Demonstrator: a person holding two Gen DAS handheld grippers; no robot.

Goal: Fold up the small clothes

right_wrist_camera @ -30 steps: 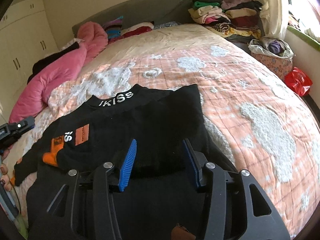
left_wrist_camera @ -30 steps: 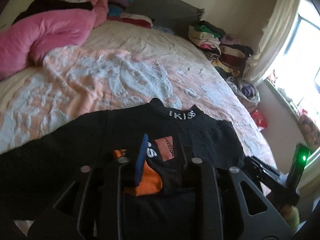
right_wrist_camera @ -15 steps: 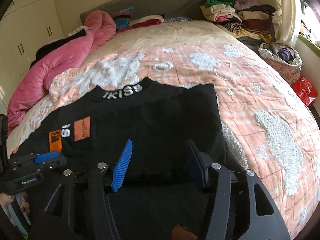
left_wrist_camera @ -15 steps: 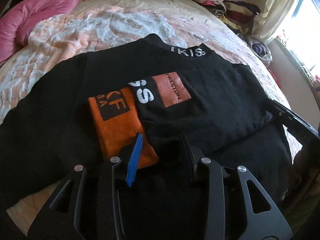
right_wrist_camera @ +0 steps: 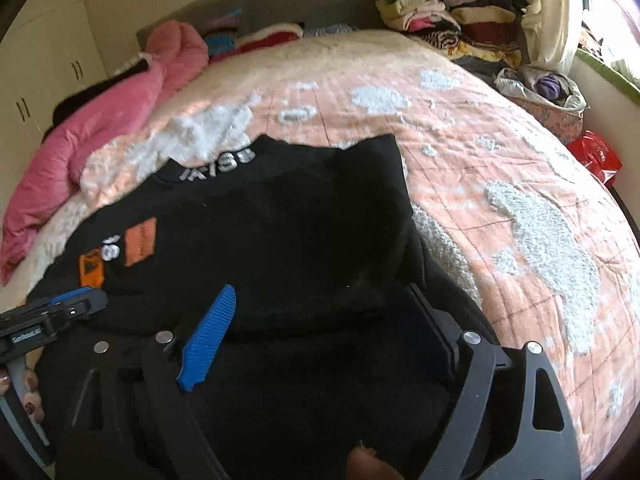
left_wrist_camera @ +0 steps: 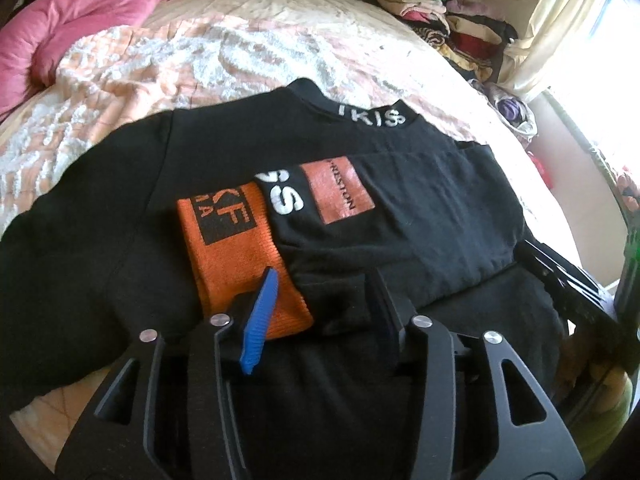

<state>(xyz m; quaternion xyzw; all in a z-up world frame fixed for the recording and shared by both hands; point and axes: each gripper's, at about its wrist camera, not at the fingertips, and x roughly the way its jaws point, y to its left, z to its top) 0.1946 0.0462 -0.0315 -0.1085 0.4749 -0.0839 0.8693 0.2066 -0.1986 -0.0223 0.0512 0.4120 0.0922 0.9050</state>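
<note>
Both jaws are opening with nothing pinched: the left gripper (left_wrist_camera: 320,292), lower than a second ago, releases the orange cuff (left_wrist_camera: 240,256) and the right gripper (right_wrist_camera: 320,320) spreads wide over the black sweatshirt (right_wrist_camera: 280,232), which now lies sleeve-folded on the bedspread (right_wrist_camera: 500,184), so the fold looks set.

A peach bedspread (right_wrist_camera: 500,184) with fluffy white patches covers the bed, and a pink quilt (right_wrist_camera: 100,136) lies bunched along its left side — up against the grey headboard (right_wrist_camera: 304,4). Folded clothes (right_wrist_camera: 448,20) are stacked at the far right corner, near a cream curtain (right_wrist_camera: 548,12) — a red bag (right_wrist_camera: 596,154) sits on the floor beside the bed.
</note>
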